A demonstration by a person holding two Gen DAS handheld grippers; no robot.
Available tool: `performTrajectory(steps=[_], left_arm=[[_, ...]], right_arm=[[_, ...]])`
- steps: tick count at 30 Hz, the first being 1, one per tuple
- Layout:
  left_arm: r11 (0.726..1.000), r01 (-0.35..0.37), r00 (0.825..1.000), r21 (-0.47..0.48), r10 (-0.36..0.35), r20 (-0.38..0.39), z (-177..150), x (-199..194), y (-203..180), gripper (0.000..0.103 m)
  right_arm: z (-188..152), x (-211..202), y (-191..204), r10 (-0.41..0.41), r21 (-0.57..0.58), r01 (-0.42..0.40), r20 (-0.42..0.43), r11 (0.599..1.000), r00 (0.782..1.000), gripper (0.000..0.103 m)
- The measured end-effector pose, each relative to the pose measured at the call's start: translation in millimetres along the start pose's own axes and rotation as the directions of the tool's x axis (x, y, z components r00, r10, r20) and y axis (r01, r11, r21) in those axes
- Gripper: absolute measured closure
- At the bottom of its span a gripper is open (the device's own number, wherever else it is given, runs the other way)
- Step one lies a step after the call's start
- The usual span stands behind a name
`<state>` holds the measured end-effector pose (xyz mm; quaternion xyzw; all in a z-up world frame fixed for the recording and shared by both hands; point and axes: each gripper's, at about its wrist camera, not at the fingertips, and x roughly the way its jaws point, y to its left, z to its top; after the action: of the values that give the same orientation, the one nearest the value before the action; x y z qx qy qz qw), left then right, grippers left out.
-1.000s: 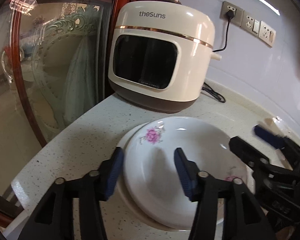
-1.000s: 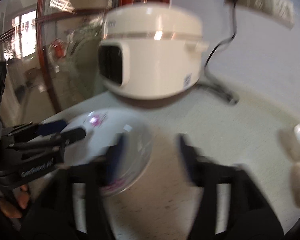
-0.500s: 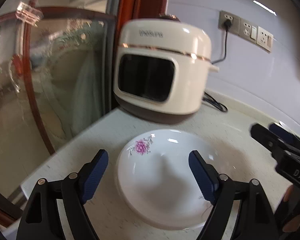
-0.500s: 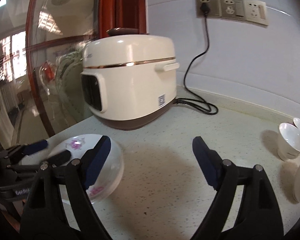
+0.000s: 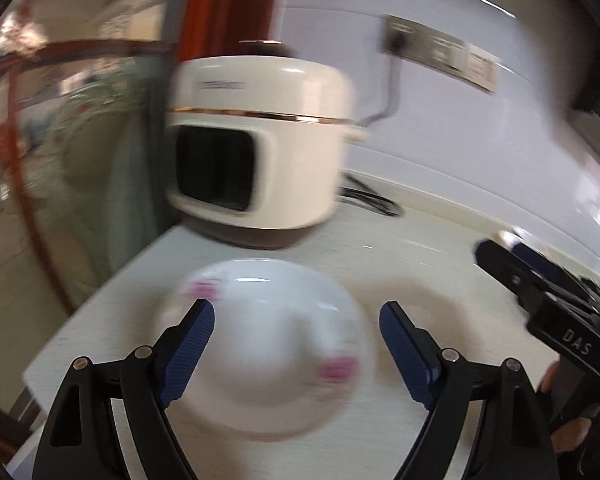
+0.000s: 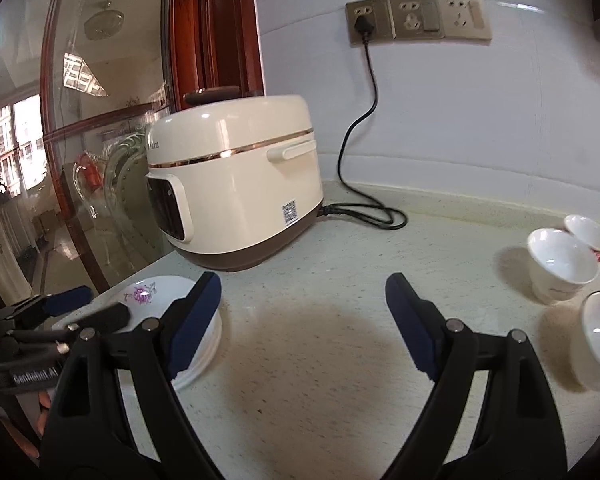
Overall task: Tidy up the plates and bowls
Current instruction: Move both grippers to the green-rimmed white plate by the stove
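A stack of white plates [image 5: 268, 344] with pink flowers lies flat near the counter's left corner, blurred in the left wrist view. My left gripper [image 5: 296, 312] hovers over the near side of the stack, open, its blue pads wide of the rim and touching nothing. The right wrist view shows the same plates [image 6: 156, 292] at the lower left with the left gripper [image 6: 96, 306] above them. My right gripper [image 6: 303, 284] is open over bare counter to the right of the stack, and it shows at the right edge as right gripper [image 5: 500, 248].
A cream rice cooker [image 6: 236, 184] stands behind the plates, its black cord [image 6: 364, 208] running to wall sockets [image 6: 416, 20]. Three small white cups [image 6: 560, 260] stand at the far right. A glass door [image 6: 80, 160] and the counter's edge [image 5: 60, 344] bound the left side.
The left gripper's jaws spread wide off the plate rim and drew back and up. The right gripper pulled away from the plates toward the right; the cups came into view.
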<state>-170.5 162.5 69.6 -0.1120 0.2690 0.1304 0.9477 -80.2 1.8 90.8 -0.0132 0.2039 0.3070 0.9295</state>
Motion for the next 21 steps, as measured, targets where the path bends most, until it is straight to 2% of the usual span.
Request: performTrajectory(steps=[3,6,9,14,16,18,19,21], left_arm=[[0.995,0.071,0.997,0.064,-0.07,-0.008,1.3,5.3,-37.8,0.016],[0.981,0.15,0.988,0.122,-0.147,-0.036,2.1,15.3,-78.9,0.015],[0.959,0.239,0.97,0.151,-0.228,-0.089,4.2,31.4,-119.7,0.015],[0.923,0.367,0.918,0.118,-0.339,-0.207,13.4,73.7,-185.8,0.015],[0.909,0.408,0.889,0.078,-0.377,-0.262,13.6,88.3,-205.9,0.015],[0.893,0.45,0.849,0.016,-0.422,-0.318,17.2,107.8,-228.1,0.015],[0.889,0.459,0.838,-0.004,-0.434,-0.331,18.3,115.9,-238.7,0.015],[0.89,0.456,0.83,-0.028,-0.437,-0.346,16.6,127.1,-255.9,0.015]], right_arm=[[-0.7,-21.3,-20.3,-0.04,-0.001,0.04,0.045,0.999,0.998,0.015],[-0.8,-48.6,-59.6,-0.112,0.063,0.106,0.095,0.992,0.989,0.013],[-1.5,-67.7,-105.5,-0.192,0.14,0.179,0.085,0.974,0.978,0.013],[-11.4,-95.0,-193.3,-0.377,0.274,0.368,-0.021,0.888,0.926,0.013],[-18.6,-104.4,-227.8,-0.382,0.37,0.38,-0.072,0.848,0.921,0.013],[-28.2,-109.8,-255.5,-0.381,0.437,0.4,-0.135,0.805,0.915,0.013],[-33.0,-111.9,-266.5,-0.387,0.465,0.419,-0.168,0.78,0.907,0.013],[-41.8,-111.2,-283.5,-0.351,0.505,0.416,-0.224,0.756,0.909,0.014]])
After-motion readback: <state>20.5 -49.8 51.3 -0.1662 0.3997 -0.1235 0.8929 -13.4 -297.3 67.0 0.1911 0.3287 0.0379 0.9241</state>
